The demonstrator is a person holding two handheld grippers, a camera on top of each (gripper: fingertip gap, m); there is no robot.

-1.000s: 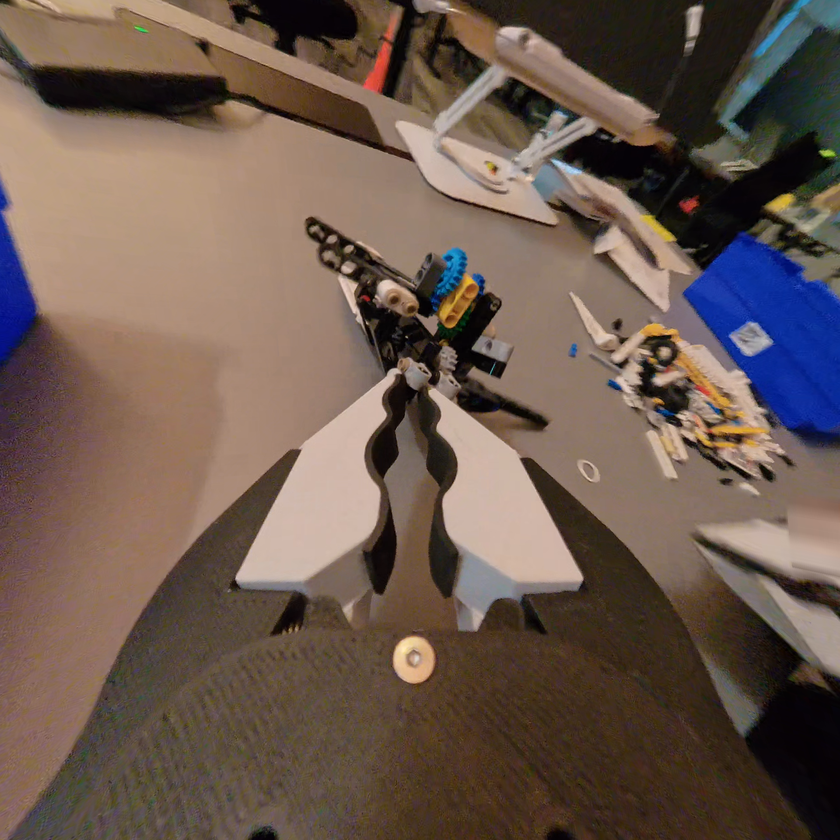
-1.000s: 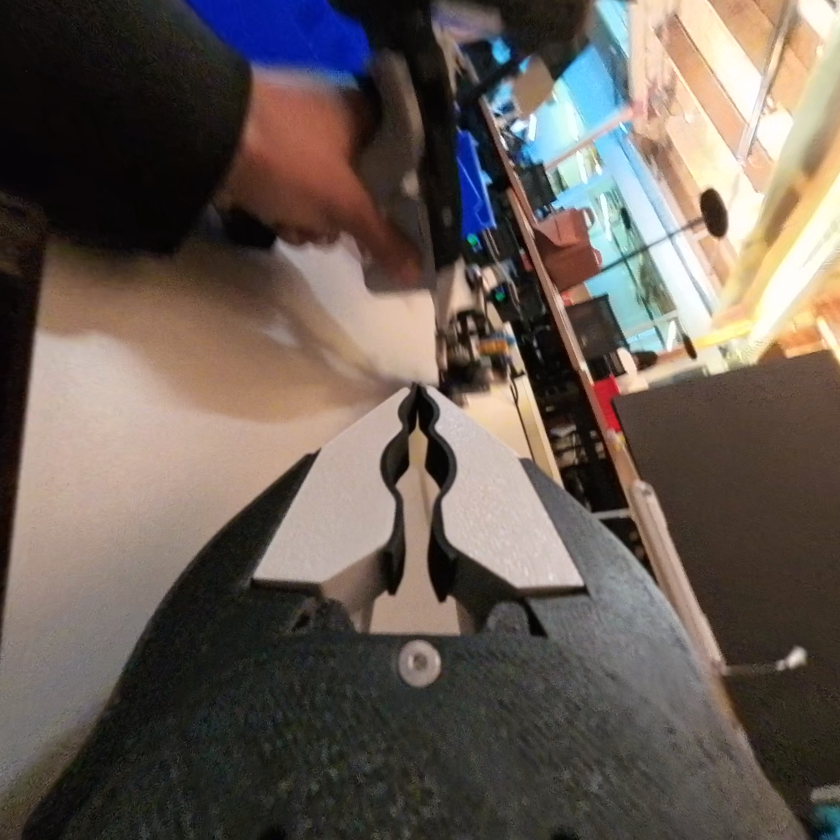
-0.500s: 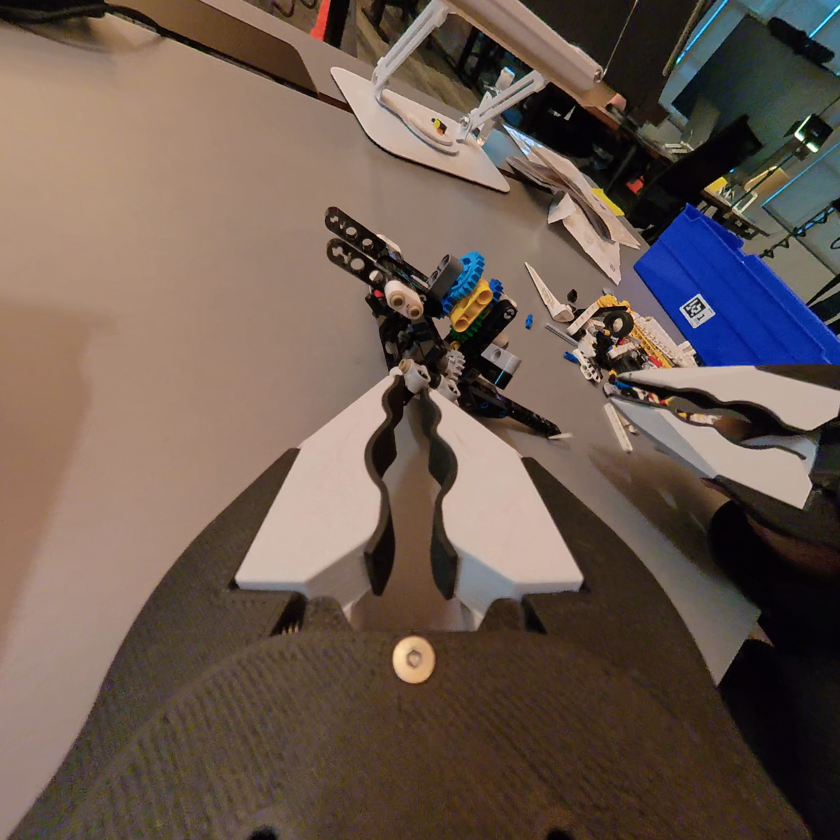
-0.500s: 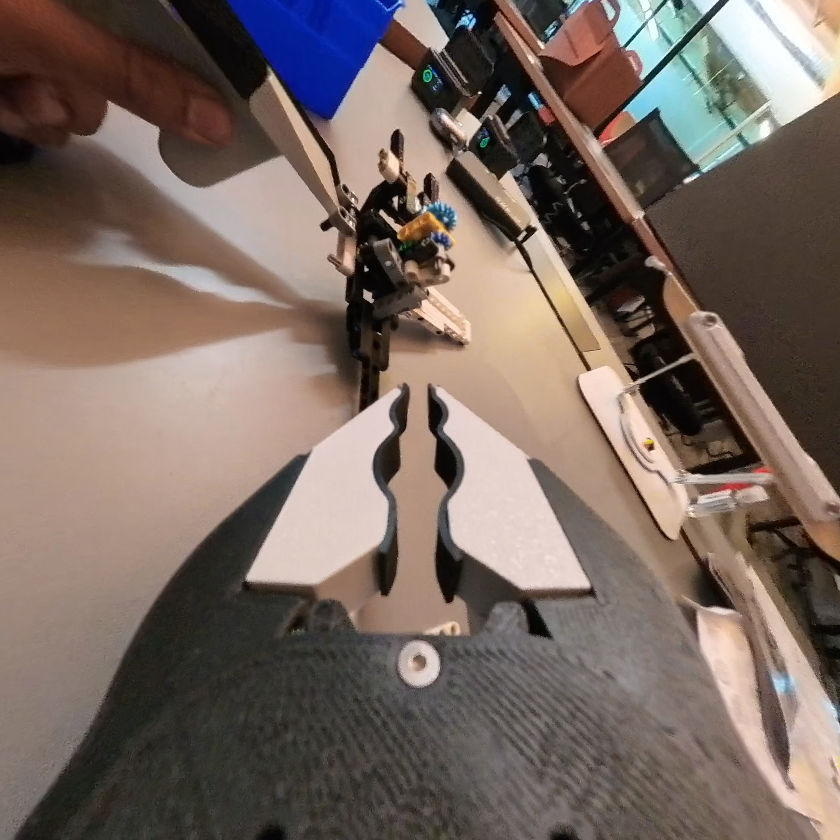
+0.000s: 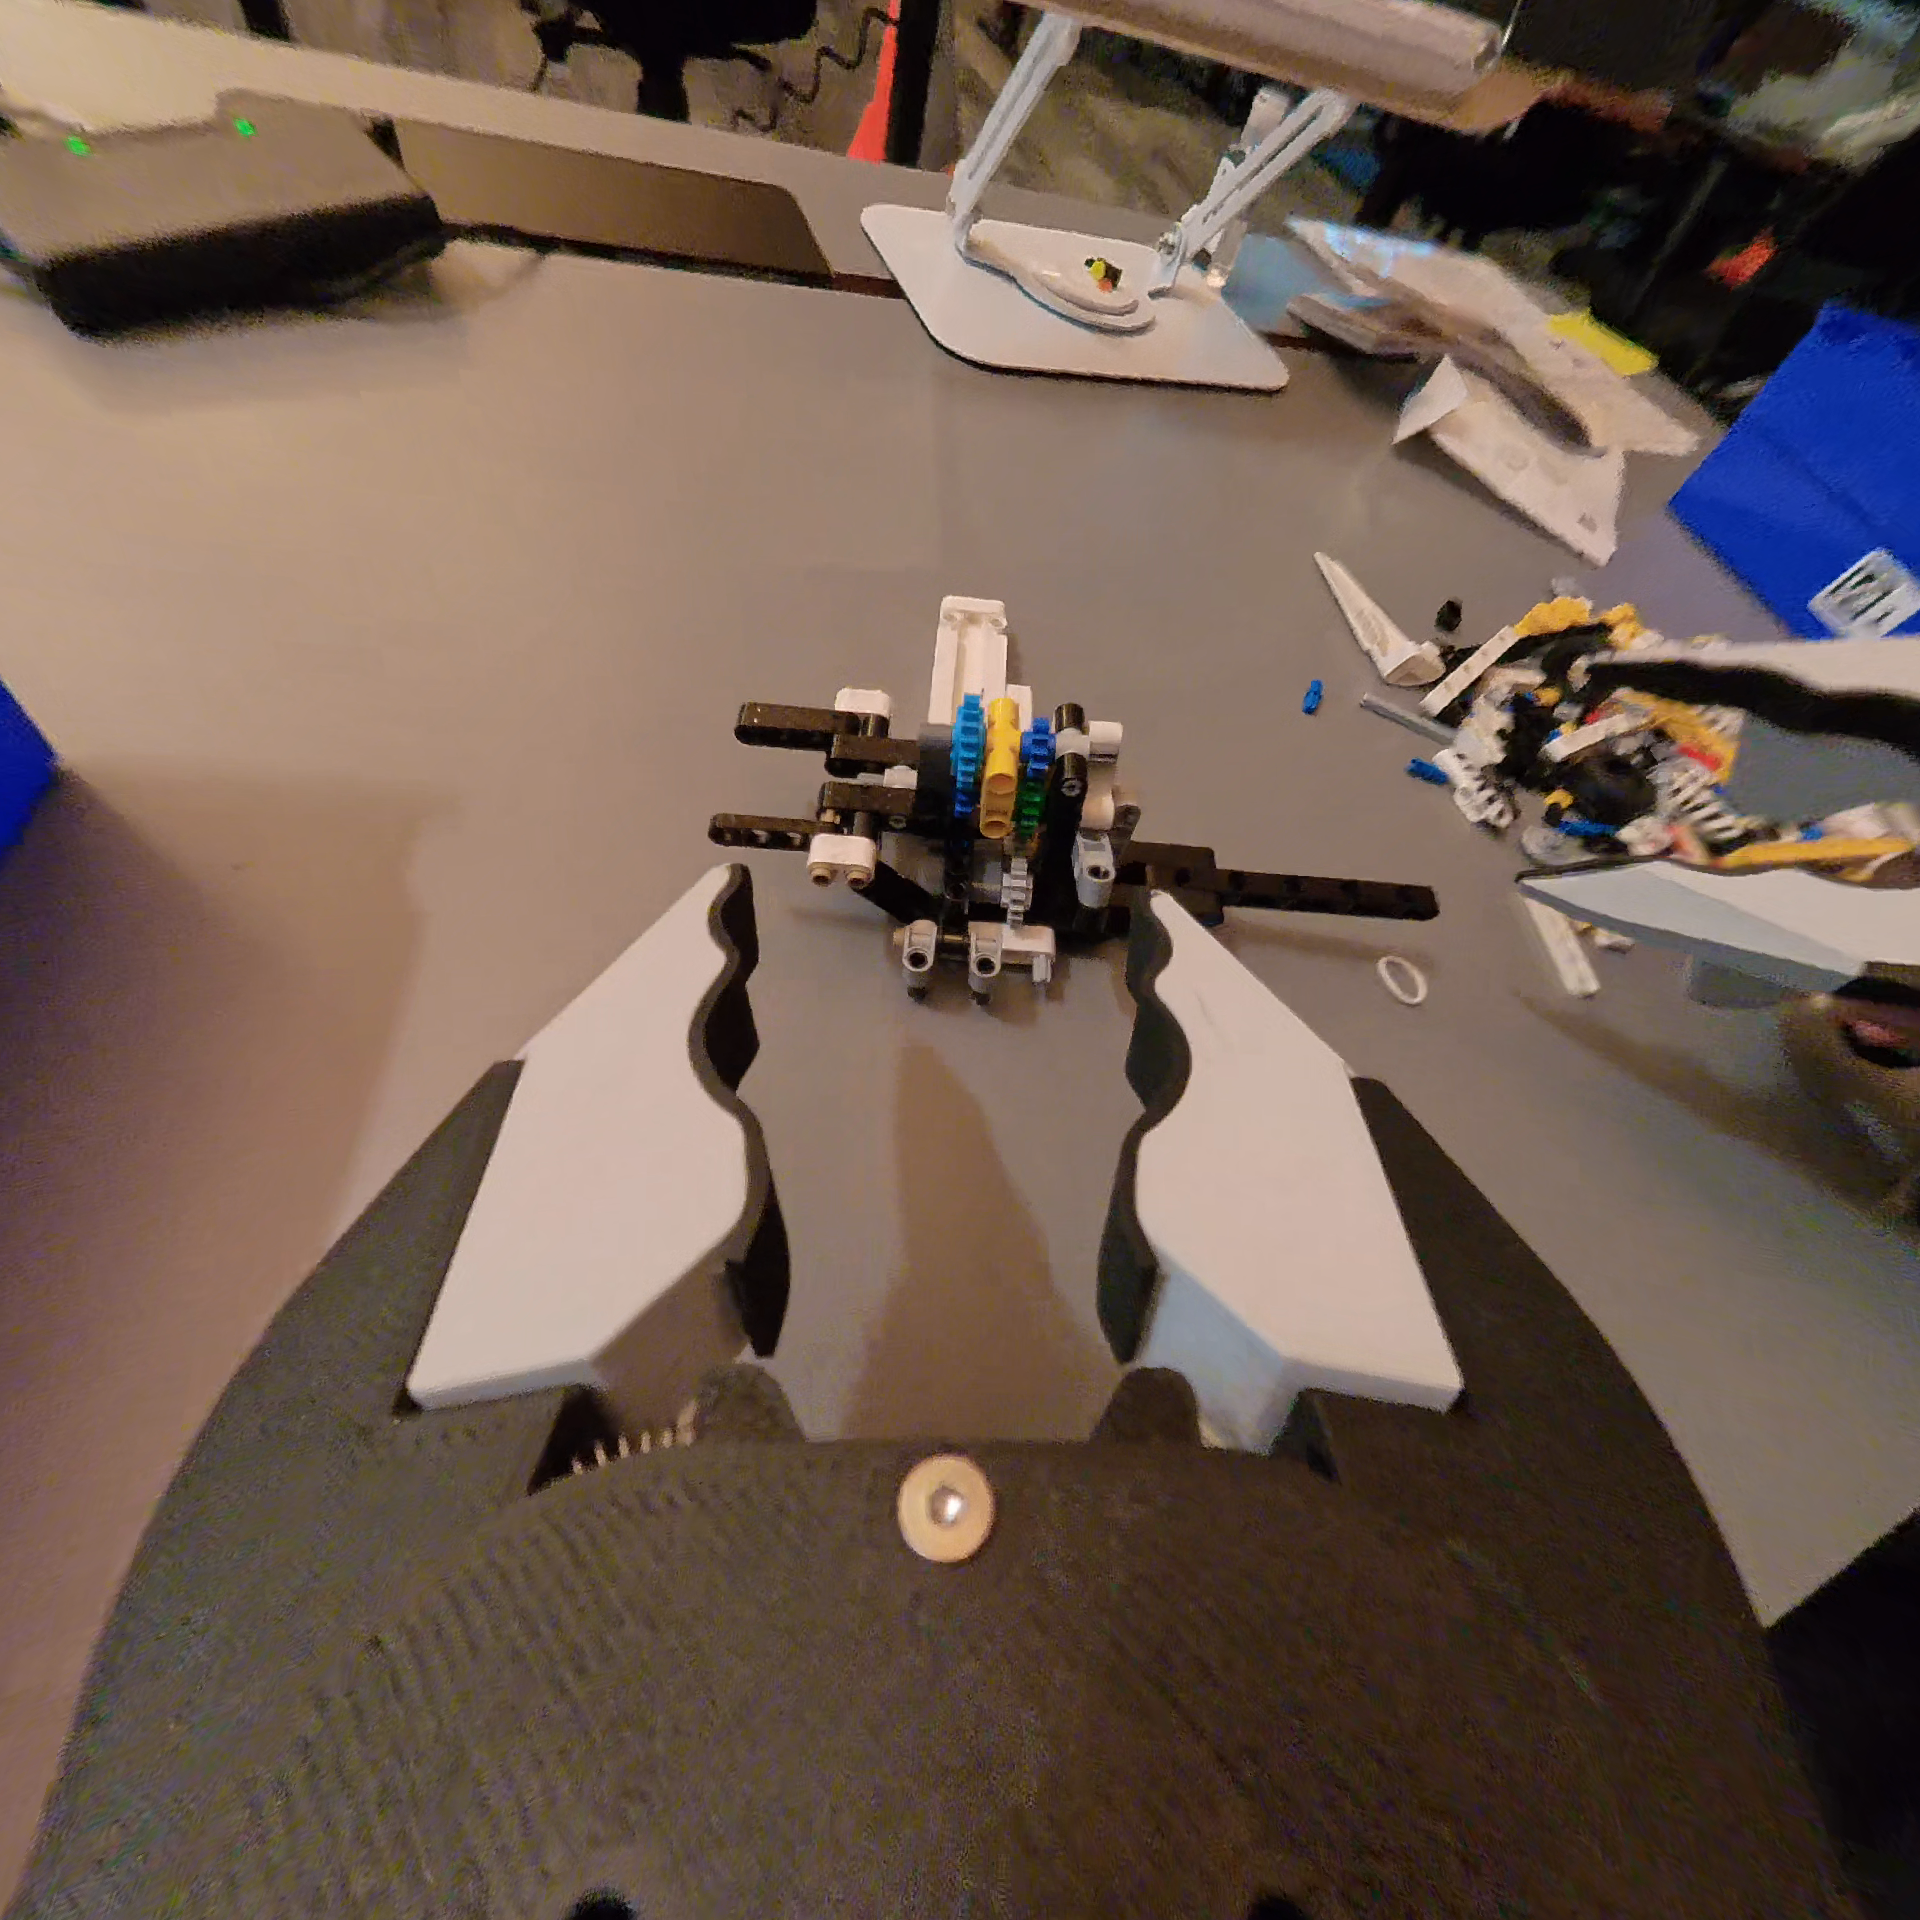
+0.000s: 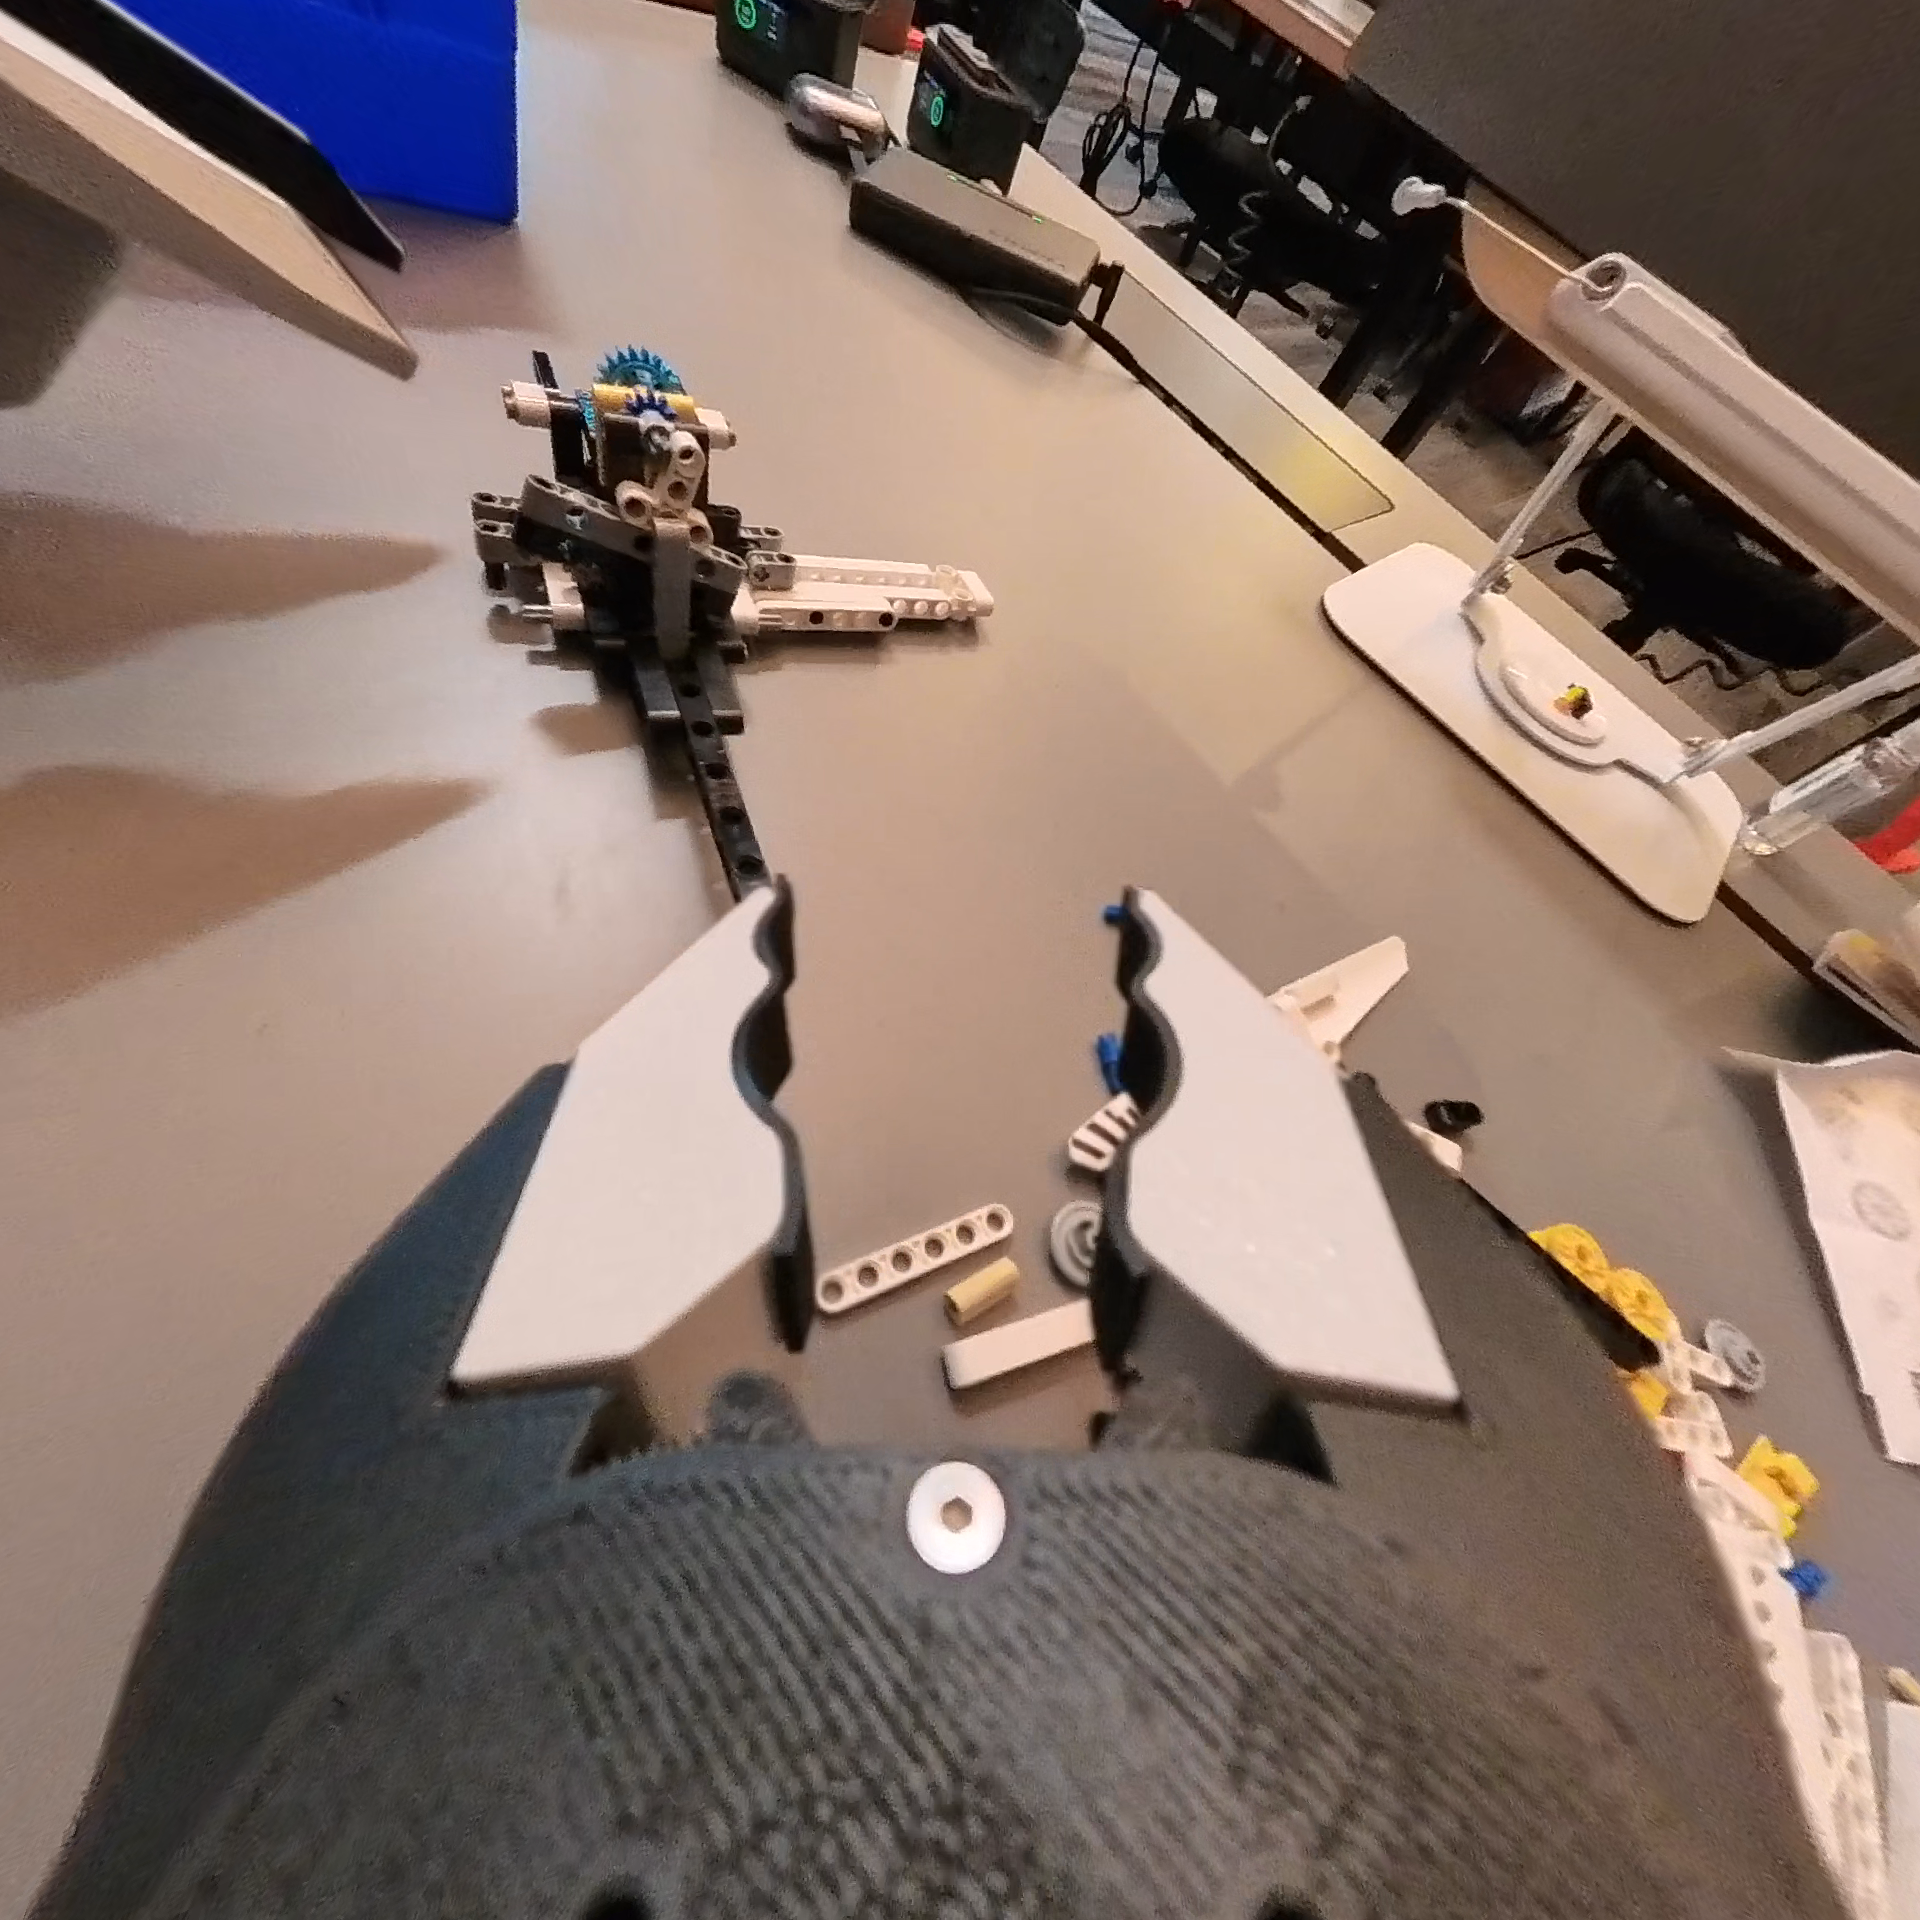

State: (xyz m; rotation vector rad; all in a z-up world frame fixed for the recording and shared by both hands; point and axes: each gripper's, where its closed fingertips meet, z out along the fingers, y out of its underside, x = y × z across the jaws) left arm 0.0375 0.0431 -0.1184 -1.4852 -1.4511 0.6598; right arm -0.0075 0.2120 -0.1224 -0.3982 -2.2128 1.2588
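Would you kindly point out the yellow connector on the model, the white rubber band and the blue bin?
yellow connector (image 5: 1002, 767), left wrist view, its middle.
white rubber band (image 5: 1402, 979), left wrist view, its loop.
blue bin (image 5: 1808, 473), left wrist view, its side wall.

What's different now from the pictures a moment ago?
Both grippers opened up. The left gripper had its fingers pinched on a little grey piece at the front of the brick model; now they are spread wide and have let it go. The right gripper opened too, and now hangs over the loose pieces. The model still sits on the grey table.
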